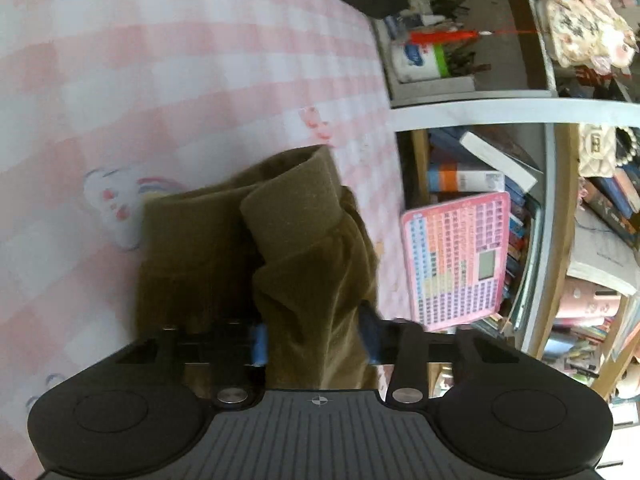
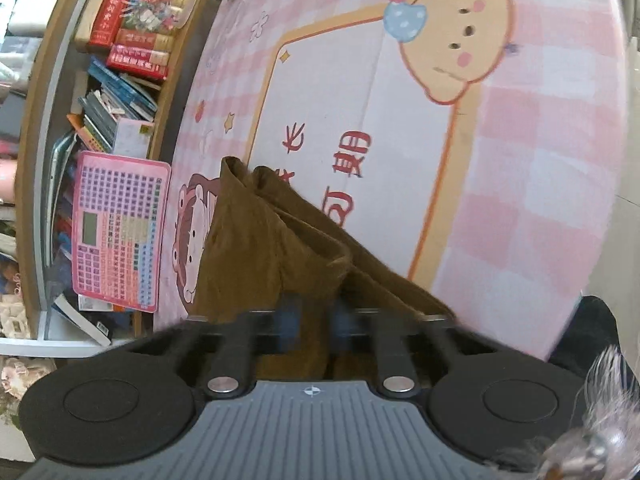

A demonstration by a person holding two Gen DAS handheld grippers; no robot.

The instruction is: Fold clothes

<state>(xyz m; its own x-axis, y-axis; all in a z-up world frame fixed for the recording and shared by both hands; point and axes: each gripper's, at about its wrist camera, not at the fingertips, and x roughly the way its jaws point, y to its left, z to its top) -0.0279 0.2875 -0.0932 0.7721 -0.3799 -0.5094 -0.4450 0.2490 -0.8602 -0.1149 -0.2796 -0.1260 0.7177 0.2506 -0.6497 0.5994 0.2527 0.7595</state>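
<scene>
Between the blue pads of the left claw [image 1: 312,340], at 6 o'clock in the left wrist view, a thick fold of the brown garment [image 1: 304,240] is clamped. From there the cloth is seen running up toward 12 o'clock, where a rolled cuff [image 1: 294,196] stands open above the pink checked cover [image 1: 180,60] (printed with small cartoon figures). At 3 o'clock a pink keyboard toy [image 1: 456,260] is propped against a bookshelf [image 1: 500,168] crowded with books.

Over in the right wrist view, the right claw [image 2: 314,326] is likewise closed on the brown garment [image 2: 260,248], gripped at 6 o'clock between its pads. Two folded edges of the cloth are seen reaching toward 11 o'clock across the cover, over a framed print with red characters and a cartoon dog [image 2: 452,36] at 1 o'clock. The pink keyboard toy [image 2: 120,232] is seen at 9 o'clock, just beside the cover's edge.
</scene>
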